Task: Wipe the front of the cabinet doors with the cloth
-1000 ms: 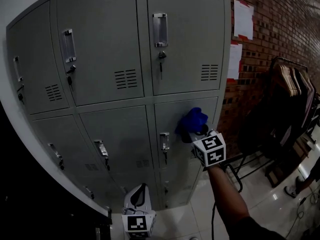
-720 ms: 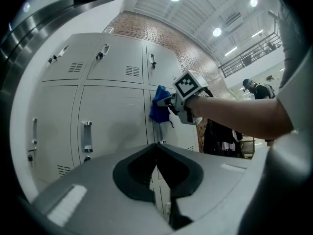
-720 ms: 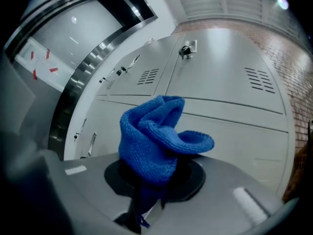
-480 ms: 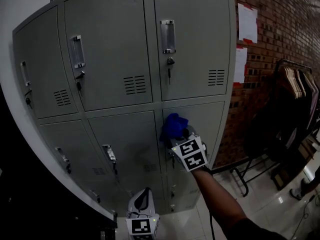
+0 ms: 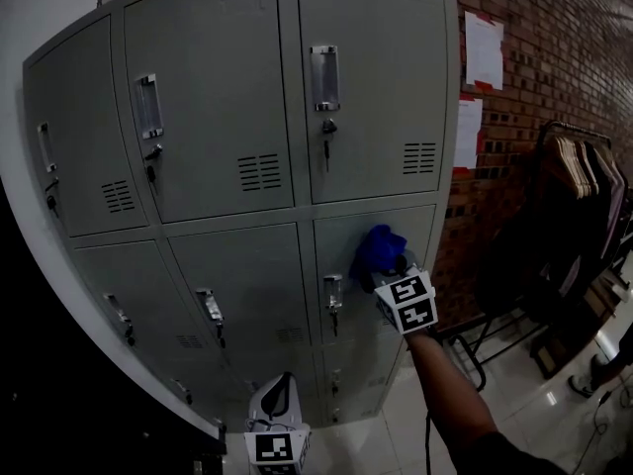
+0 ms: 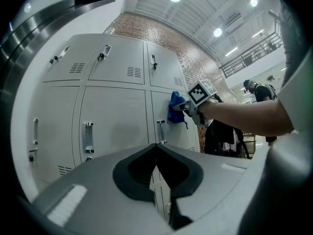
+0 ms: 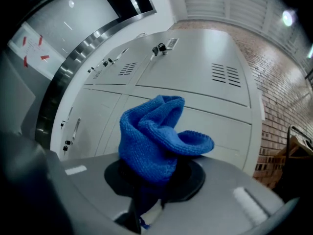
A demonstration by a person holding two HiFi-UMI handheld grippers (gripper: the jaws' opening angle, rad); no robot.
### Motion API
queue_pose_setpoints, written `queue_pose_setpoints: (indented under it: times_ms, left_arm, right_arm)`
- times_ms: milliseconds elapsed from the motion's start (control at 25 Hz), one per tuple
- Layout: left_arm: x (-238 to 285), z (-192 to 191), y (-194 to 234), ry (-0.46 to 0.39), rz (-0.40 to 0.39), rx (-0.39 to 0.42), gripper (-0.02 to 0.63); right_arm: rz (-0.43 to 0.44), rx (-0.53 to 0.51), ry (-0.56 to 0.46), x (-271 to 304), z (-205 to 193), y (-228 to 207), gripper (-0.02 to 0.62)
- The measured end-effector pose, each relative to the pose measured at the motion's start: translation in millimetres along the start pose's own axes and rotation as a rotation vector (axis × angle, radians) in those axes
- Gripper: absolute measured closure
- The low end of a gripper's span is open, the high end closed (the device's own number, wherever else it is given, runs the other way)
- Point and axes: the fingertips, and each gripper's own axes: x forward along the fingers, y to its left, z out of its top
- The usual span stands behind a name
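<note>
A grey metal locker cabinet (image 5: pixel 227 146) with several doors fills the head view. My right gripper (image 5: pixel 388 265) is shut on a blue knitted cloth (image 5: pixel 379 246) and presses it against the upper part of the lower right door (image 5: pixel 341 315), right of that door's handle (image 5: pixel 333 292). In the right gripper view the blue cloth (image 7: pixel 156 138) bunches out of the shut jaws in front of the grey doors (image 7: pixel 195 102). My left gripper (image 5: pixel 276 409) hangs low near the cabinet's base, shut with nothing in it. The left gripper view shows the blue cloth (image 6: pixel 176 106) on the door.
A brick wall (image 5: pixel 534 87) with paper sheets (image 5: pixel 482 38) stands right of the cabinet. A clothes rack with hangers (image 5: pixel 579 166) is further right over a shiny tiled floor (image 5: pixel 514 384). A person (image 6: pixel 259 89) stands in the far background of the left gripper view.
My right gripper swept the cloth left across the lower right door, then back right to where it started. The left gripper stayed low.
</note>
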Motion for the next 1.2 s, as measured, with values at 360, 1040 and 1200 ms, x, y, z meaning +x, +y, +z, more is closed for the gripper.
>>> queue_pose_setpoints:
  times_ms: [360, 1040, 1200]
  left_arm:
    - [4, 5, -11, -0.019, -0.017, 0.019, 0.594]
    - [-2, 6, -10, -0.009, -0.014, 0.023, 0.594]
    - [-5, -2, 3, 0.006, 0.02, 0.017, 0.594]
  right_arm:
    - [-0.15, 0.03, 0.051, -31, -34, -94, 0.515]
    - [-0.024, 0.015, 0.01, -27, -31, -15, 0.515]
    - [0.099, 0.014, -0.002, -6, -28, 56, 0.515]
